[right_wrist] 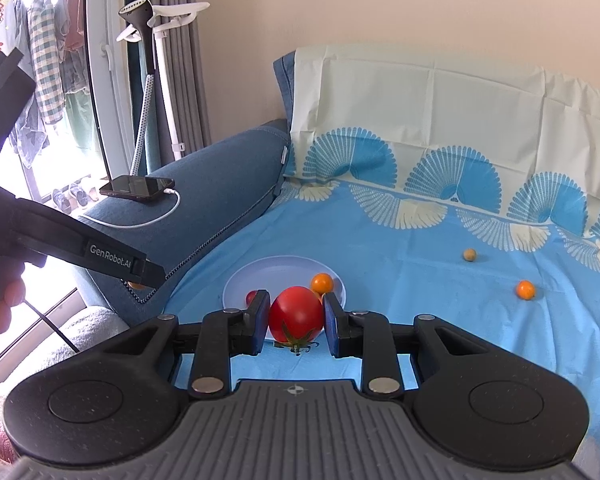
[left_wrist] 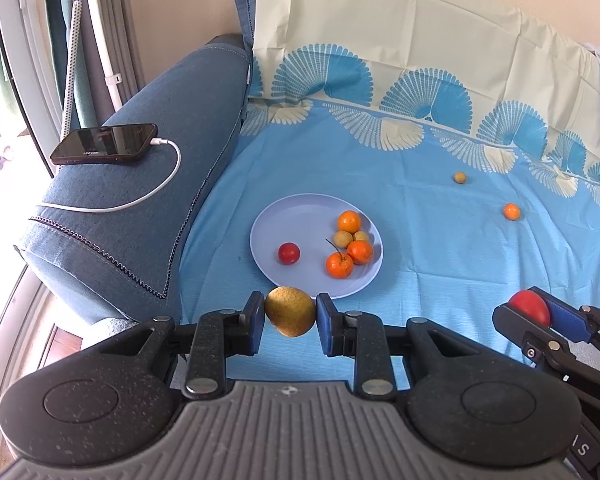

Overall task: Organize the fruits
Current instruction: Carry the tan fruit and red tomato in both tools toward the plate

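My left gripper (left_wrist: 290, 314) is shut on a yellow-brown pear (left_wrist: 290, 311), held just in front of the near rim of a pale blue plate (left_wrist: 276, 224). The plate holds a small red tomato (left_wrist: 289, 253), three oranges (left_wrist: 349, 222) and two small tan fruits (left_wrist: 343, 239). My right gripper (right_wrist: 296, 316) is shut on a big red tomato (right_wrist: 296, 313), stem side down, in front of the same plate (right_wrist: 276, 270); it also shows at the right of the left wrist view (left_wrist: 530, 307). A loose orange (left_wrist: 511, 211) and a tan fruit (left_wrist: 459, 177) lie on the blue sheet (left_wrist: 440, 264).
A blue sofa arm (left_wrist: 148, 200) at the left carries a black phone (left_wrist: 105, 143) on a white charging cable (left_wrist: 140, 200). A cream and blue patterned backrest cover (left_wrist: 400, 40) rises behind. A garment steamer stand (right_wrist: 152, 80) and window are at far left.
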### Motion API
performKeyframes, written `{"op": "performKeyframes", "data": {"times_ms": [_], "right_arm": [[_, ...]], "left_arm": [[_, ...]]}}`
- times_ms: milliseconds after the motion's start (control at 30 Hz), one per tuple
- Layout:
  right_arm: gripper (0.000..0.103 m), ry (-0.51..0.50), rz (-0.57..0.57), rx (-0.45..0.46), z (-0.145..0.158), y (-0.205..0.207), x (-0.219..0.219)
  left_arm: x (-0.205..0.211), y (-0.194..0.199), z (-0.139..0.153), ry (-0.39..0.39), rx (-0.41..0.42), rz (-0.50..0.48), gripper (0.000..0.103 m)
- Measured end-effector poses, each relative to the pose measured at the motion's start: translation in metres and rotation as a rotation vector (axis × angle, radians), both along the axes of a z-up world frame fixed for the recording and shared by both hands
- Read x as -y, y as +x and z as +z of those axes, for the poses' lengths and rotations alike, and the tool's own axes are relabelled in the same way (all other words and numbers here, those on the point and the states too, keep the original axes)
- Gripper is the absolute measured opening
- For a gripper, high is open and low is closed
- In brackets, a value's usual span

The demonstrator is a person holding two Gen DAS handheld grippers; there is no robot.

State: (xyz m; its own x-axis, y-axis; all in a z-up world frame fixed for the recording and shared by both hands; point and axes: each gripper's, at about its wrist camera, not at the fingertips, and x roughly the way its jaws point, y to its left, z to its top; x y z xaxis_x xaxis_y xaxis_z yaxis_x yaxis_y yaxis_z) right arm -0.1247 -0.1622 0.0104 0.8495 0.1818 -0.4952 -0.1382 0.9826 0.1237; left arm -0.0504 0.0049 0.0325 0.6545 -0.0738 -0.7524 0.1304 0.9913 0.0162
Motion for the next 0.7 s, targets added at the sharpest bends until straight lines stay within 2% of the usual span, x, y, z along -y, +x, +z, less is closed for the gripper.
{"op": "performKeyframes", "data": {"times_ms": [700], "right_arm": [[0.03,0.07,-0.037,-0.115,-0.02,0.027,0.012]], "left_arm": [[0.008,0.031,-0.02,0.026,-0.069,-0.013,0.031]]}}
